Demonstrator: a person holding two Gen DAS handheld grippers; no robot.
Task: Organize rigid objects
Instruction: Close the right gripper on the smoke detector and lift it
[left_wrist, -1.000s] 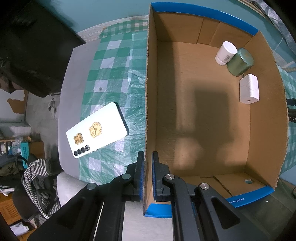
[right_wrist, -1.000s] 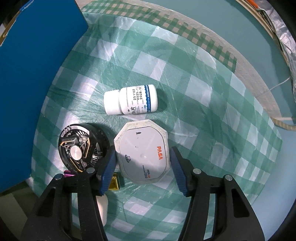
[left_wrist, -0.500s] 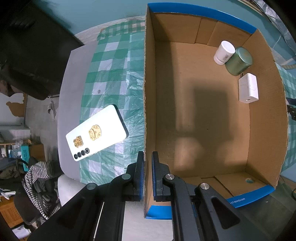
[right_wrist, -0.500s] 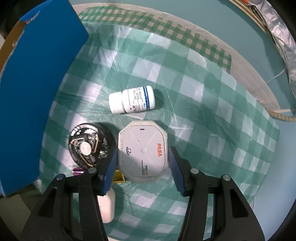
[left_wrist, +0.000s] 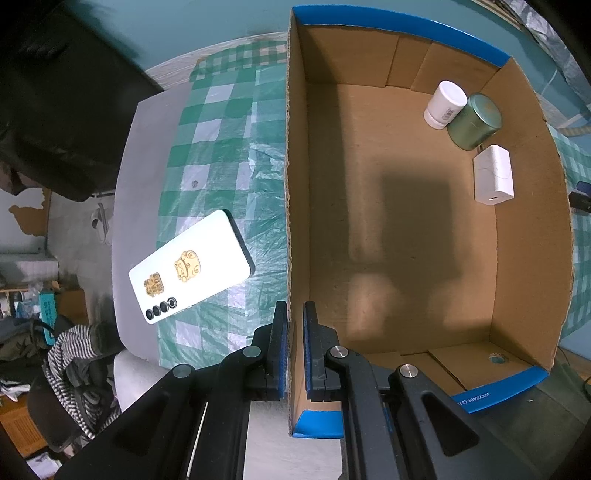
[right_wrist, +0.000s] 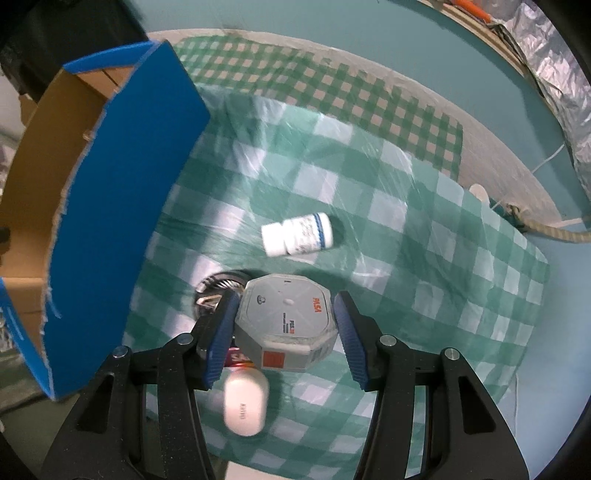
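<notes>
Lying on the checked cloth at far left, a white phone (left_wrist: 192, 267) rests beside the cardboard box (left_wrist: 532, 236), whose near wall the left claw (left_wrist: 294, 350) pinches shut. Inside, a white jar (left_wrist: 443, 103), green tin (left_wrist: 474, 120) and white charger (left_wrist: 494, 177) line the right wall. The right claw (right_wrist: 286, 336) grips an octagonal grey case (right_wrist: 288, 325), lifted and tilted; a white bottle (right_wrist: 297, 239) lies beyond on its side.

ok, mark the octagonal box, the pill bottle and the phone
octagonal box (right_wrist: 286, 317), right wrist view, centre of its grey lid
pill bottle (right_wrist: 301, 238), right wrist view, on the label
phone (left_wrist: 192, 271), left wrist view, middle of its white back
</notes>
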